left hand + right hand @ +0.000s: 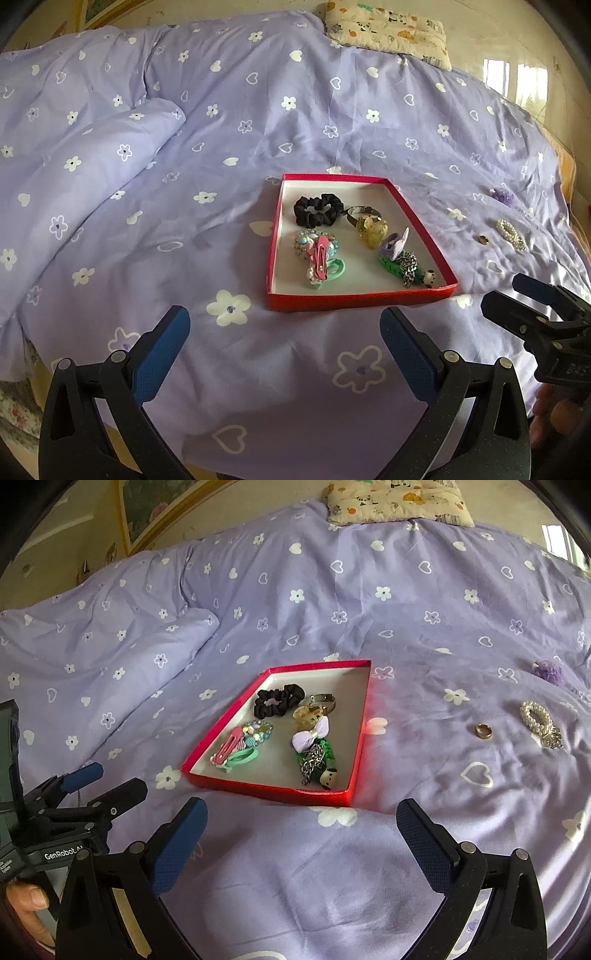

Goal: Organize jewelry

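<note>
Both claws are spread wide and holding nothing: left claw (284,347), right claw (301,836), each low in its frame over the bed (424,849). Red tray (356,760) sits mid-frame, long axis running away from the cameras, scrunchie (279,699) at its far end. Gold ring (483,731) and pearl bracelet (537,722) lie right of it on the duvet.

Both wrist views look forward over bed (258,110), near, low; share red tray (360,295) (266,788), left view from its left.
</note>
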Tool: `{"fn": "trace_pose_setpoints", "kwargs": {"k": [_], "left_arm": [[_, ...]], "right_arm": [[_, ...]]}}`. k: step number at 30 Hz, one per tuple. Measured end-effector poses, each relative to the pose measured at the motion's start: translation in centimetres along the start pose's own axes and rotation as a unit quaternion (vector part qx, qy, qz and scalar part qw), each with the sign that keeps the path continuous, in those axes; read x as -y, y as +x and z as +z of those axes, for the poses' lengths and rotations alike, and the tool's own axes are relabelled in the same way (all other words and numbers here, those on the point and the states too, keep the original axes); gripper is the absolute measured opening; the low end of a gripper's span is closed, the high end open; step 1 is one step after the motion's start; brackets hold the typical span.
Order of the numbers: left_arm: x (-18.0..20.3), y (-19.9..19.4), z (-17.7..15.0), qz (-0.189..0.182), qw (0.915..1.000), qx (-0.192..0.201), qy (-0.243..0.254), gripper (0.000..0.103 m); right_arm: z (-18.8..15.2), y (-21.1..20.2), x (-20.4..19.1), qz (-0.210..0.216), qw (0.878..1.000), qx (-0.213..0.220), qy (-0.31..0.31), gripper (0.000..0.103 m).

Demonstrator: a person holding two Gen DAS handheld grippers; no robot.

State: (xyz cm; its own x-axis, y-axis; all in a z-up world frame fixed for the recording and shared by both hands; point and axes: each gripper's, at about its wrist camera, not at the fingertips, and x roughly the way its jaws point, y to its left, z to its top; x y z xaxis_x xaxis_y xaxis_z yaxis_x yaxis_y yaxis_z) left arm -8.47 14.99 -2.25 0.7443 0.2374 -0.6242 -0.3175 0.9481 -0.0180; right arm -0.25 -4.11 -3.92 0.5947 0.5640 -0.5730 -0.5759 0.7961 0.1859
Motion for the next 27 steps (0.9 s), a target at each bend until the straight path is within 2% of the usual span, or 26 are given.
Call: {"fn": "trace_pose_setpoints", "kwargs": {"k": [9, 16, 27], "left_arm": [[0.38, -0.48, 0.08, -0.003, 1.0000, 0.004, 0.006, 0.103], [0.33, -0.79, 0.07, 0.000, 1.0000, 0.010, 0.001, 0.103], [0.32, -0.82, 0.08, 0.000, 1.0000, 0.007, 0.002, 0.103]], "right_arm": [[-0.01, 0.04, 0.26, 0.001, 1.000, -0.002, 0.004, 0.103], [-0.01, -0.48, 0.03, 0.003, 1.000, 0.015, 0.004, 0.103], [-0.06, -0.43, 0.03, 0.005, 1.000, 0.010, 0.007, 0.103]]}}
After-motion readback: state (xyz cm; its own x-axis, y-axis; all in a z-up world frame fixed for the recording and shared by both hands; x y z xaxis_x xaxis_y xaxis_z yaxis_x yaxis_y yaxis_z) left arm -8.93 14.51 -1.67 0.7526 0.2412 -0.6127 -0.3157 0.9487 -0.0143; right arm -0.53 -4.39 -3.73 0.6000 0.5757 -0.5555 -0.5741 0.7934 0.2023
